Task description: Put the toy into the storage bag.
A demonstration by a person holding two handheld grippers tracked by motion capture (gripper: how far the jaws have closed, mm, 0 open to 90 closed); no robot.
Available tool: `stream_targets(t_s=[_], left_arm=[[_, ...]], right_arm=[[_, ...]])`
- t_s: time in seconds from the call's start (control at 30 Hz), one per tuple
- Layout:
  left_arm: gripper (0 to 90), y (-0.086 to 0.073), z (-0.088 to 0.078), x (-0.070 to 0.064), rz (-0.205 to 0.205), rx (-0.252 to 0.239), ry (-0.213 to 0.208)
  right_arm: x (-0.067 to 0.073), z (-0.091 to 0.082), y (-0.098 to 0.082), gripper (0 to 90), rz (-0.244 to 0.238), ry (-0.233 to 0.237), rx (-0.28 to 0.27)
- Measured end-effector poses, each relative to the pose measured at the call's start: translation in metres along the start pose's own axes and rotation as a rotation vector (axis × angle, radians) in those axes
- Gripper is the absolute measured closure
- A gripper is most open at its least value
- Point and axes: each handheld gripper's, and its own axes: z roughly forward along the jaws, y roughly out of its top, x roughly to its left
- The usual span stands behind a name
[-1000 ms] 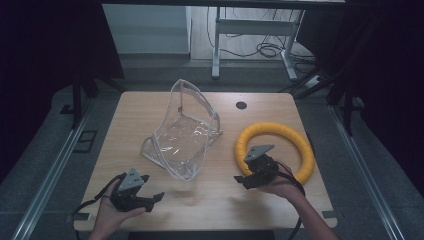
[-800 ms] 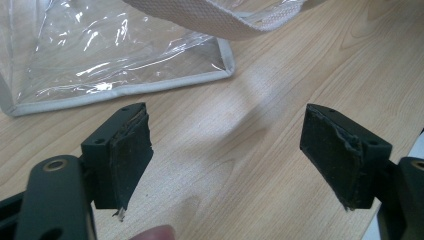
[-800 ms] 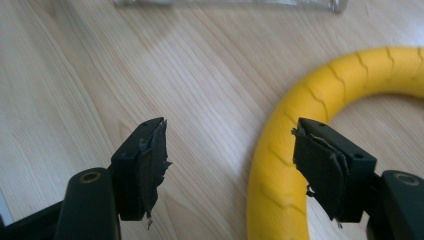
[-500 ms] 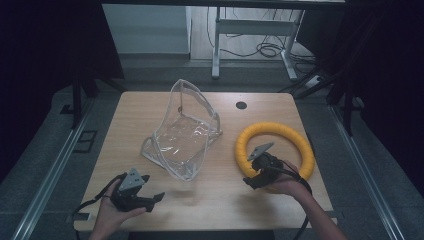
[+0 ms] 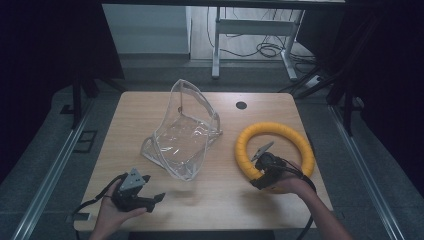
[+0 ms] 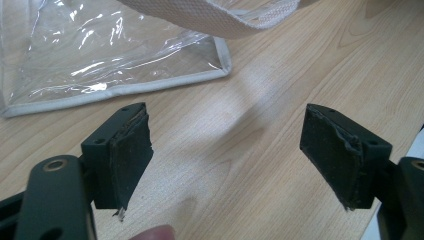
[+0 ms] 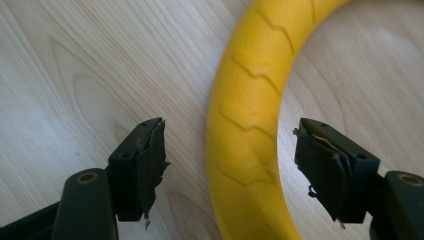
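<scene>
Now astride the thick yellow ribbed foam ring [image 5: 275,147], not yet clamped on it.

Right gripper [image 7: 231,165] held by the right hand [image 5: 287,184] at the ring's near-left arc, jaws spread wide, one on either side of the tube, pads clear of its surface with light wooden table [image 5: 227,192] visible in both gaps. Ring lying flat on the table's right half, well apart from the clear plastic bag with pale fabric trim [image 5: 182,135] slumped at centre. Left gripper [image 6: 227,150] resting low near the table's near-left corner in the left hand [image 5: 112,212], jaws likewise wide apart over bare wood, the bag's near corner just beyond them.
</scene>
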Motion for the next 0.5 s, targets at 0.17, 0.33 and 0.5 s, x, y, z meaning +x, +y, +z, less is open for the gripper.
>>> stream_targets(t_s=[0.17, 0.33, 0.5], left_arm=[[20.5, 0.0, 0.0, 0.0, 0.0, 0.001, -0.001], [20.4, 0.0, 0.0, 0.0, 0.0, 0.003, 0.0], [20.5, 0.0, 0.001, 0.0, 0.001, 0.003, 0.0]], right_arm=[[-0.005, 0.008, -0.006, 28.1, 0.001, 0.01, 0.055], [-0.005, 0.017, -0.011, 30.8, -0.017, 0.024, 0.106], [-0.006, 0.023, -0.013, 33.6, -0.033, 0.019, 0.126]])
